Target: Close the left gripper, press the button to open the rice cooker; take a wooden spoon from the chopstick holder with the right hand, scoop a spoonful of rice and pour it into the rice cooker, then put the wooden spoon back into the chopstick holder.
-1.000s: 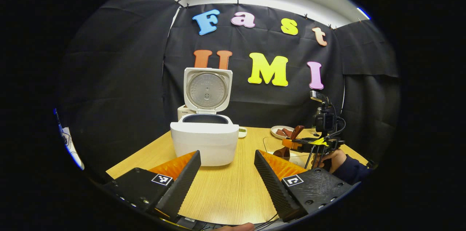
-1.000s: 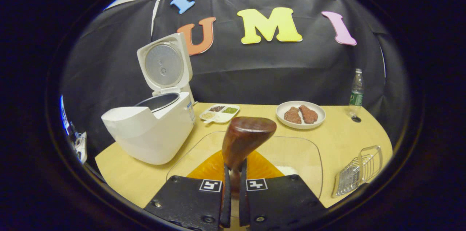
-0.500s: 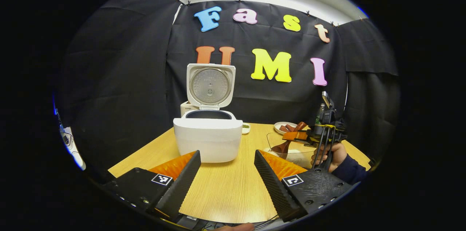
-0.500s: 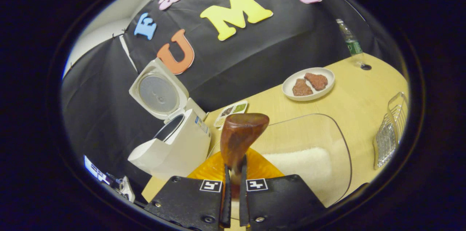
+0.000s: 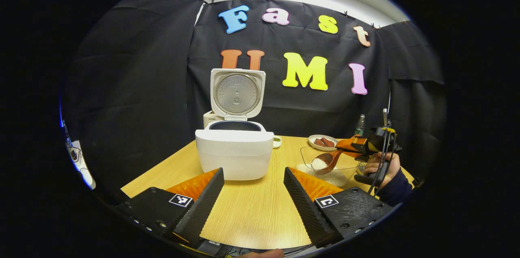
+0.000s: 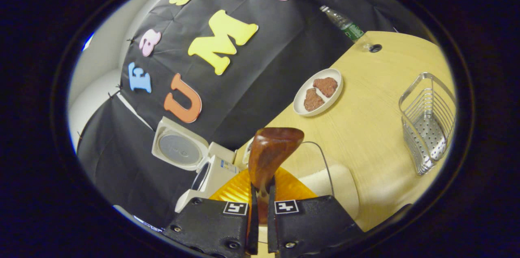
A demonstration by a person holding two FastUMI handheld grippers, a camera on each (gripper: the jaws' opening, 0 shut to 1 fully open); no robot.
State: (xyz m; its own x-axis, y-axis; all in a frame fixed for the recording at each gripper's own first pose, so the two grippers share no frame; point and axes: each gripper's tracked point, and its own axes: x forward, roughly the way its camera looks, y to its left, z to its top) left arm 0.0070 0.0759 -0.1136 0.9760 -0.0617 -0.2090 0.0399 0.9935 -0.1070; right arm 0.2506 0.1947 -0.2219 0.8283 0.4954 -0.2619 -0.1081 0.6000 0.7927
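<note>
Table (image 5: 252, 213): wood top, carries everything.
Rice cooker (image 5: 234, 158): lid up, pot open, far left of table.
Glass bowl (image 5: 337, 173): holds rice, right of cooker.
R gripper (image 6: 260, 193): fingers clamped on wooden spoon (image 5: 325, 161), bowl loaded w/ rice, over glass bowl.
L gripper (image 5: 254, 193): fingers spread wide, holding nothing, low over table.

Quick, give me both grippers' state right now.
Left gripper: open, holding nothing, above the light wooden table.
Right gripper: shut on the dark brown wooden spoon, with white rice in its bowl.
</note>
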